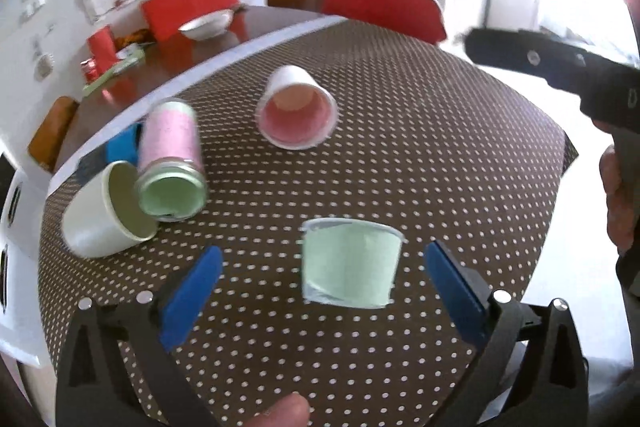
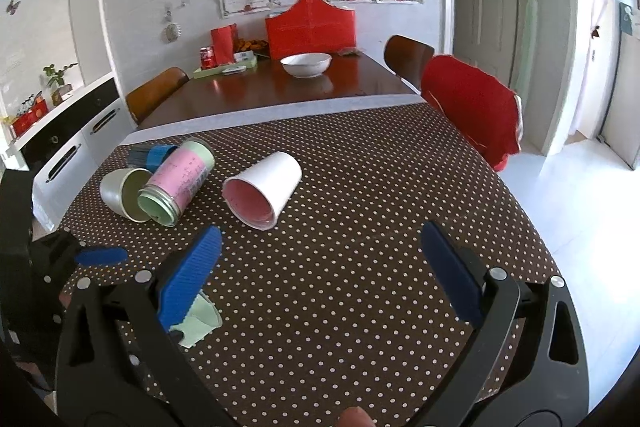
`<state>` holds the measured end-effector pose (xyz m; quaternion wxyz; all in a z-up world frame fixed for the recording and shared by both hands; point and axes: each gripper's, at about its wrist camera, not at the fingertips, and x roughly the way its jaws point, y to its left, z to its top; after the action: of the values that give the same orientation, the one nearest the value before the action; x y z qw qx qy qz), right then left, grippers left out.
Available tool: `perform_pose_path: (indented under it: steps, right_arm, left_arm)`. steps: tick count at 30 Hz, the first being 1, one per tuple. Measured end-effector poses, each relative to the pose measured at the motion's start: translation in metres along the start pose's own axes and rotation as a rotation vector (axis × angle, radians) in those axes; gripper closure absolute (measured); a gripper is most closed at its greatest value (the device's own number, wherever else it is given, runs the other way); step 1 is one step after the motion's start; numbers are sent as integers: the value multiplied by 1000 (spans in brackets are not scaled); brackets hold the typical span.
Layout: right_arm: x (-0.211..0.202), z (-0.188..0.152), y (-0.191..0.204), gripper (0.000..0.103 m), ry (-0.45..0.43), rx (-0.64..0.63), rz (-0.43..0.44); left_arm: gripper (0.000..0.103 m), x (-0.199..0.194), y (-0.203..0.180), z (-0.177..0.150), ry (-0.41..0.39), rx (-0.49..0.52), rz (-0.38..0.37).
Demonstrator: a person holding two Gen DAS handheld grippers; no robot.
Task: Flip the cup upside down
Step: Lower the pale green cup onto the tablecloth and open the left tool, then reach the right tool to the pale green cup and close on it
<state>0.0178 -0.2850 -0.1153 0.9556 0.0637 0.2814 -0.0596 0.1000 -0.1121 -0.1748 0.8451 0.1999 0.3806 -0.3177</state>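
While spread wide over the dotted table (image 1: 440, 147), hovers left claw (image 1: 320, 291), gripping nothing. Between its blue pads (image 1: 196, 291), slightly right of centre: mint cup (image 1: 350, 263), touching neither. Farther right in its own view, right claw (image 2: 320, 267), likewise spread and empty.

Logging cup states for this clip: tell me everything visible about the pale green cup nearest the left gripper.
The pale green cup looks like paper, with a whitish rolled rim. It sits on the dotted tablecloth, wide end farther from the camera, between the open left gripper fingers, apparently untouched. The right wrist view shows only an edge of it.
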Motion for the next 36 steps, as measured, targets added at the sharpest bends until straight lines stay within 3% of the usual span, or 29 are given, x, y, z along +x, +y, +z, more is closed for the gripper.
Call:
perform_pose_path:
  steps: [9,16,24,27,36]
  right_arm:
    - [-17,8,22,6,-38,-89,121]
    - [-31,13,47,6,-63,-240,251]
    - [-25,11,62,6,-16,-411,421]
    - [-11,9,64,6,35,-476,490]
    - [15,-5,81,6,98,-850,676]
  left_arm:
    - [4,-42,20,-11,-77,-132,134]
    - [4,-84,32,-20,-162,-226,244]
    - [4,-123,43,-28,-251,-343,364]
    - [4,-132,42,-31,-276,-370,373]
    - [4,-142,40,-41,-285,-451,436]
